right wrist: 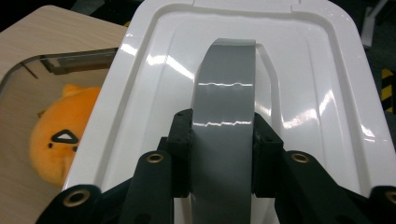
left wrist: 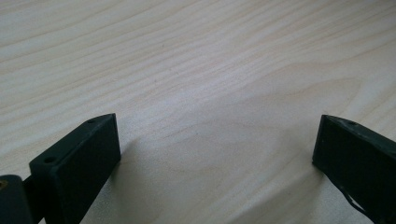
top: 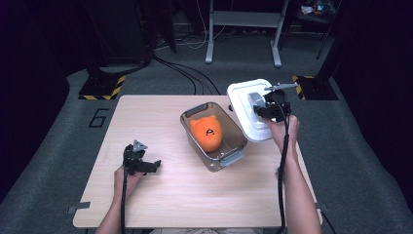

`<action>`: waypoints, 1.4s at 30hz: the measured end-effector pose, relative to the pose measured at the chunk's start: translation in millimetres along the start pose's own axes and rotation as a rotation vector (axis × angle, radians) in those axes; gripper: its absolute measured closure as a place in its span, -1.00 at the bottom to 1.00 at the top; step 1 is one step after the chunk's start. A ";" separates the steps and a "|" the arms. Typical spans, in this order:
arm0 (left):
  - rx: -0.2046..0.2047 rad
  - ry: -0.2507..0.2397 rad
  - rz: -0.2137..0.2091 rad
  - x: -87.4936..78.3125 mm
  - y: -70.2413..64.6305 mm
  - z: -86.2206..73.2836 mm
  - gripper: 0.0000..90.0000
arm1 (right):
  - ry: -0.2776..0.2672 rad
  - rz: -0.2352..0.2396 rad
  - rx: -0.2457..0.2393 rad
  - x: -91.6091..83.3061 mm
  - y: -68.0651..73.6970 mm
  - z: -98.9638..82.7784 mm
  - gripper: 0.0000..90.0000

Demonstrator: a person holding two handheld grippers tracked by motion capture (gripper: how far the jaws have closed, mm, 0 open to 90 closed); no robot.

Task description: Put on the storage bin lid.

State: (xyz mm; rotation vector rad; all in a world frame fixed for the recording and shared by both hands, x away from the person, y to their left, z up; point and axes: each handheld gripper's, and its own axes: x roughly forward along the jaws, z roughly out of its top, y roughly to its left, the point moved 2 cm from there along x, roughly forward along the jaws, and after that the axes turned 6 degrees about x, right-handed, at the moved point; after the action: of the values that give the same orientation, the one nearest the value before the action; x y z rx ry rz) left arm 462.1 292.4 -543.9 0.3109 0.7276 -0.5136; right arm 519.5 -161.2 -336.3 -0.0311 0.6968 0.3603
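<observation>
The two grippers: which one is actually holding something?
The right gripper: its jaws clamp the grey handle of the white lid. The left gripper rests open on the table.

Right gripper (top: 265, 108): held above the table's far right part, jaws clamped on the grey handle (top: 255, 100) of a white lid (top: 243, 109).
White lid: tilted, lifted off the table, just right of the clear container (top: 213, 135).
Clear container: lidless, between the two grippers, nearer the right one; grey latches at its ends.
Orange plush toy (top: 207, 133): lying inside the container, left of and below the right gripper.
Left gripper (top: 155, 165): low over the wooden table (top: 160, 195), near left, jaws spread and empty, well apart from the container.
</observation>
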 end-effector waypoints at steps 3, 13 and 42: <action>0.000 0.000 0.000 0.0 0.0 0.0 -0.99 | -0.004 0.020 -0.029 -0.4 12.1 2.2 0.49; 0.014 0.011 -0.003 -0.8 0.8 -0.2 -0.99 | 0.022 0.091 -0.083 7.4 51.4 3.6 0.49; 0.002 0.002 -0.004 -0.3 0.1 0.0 -0.99 | 0.112 0.220 -0.142 52.8 107.1 -19.9 0.48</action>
State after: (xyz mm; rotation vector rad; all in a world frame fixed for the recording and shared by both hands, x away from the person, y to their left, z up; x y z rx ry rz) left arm 461.9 292.6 -543.7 0.3119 0.7294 -0.5176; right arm 508.7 -47.1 -375.3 -0.1107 0.7871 0.6226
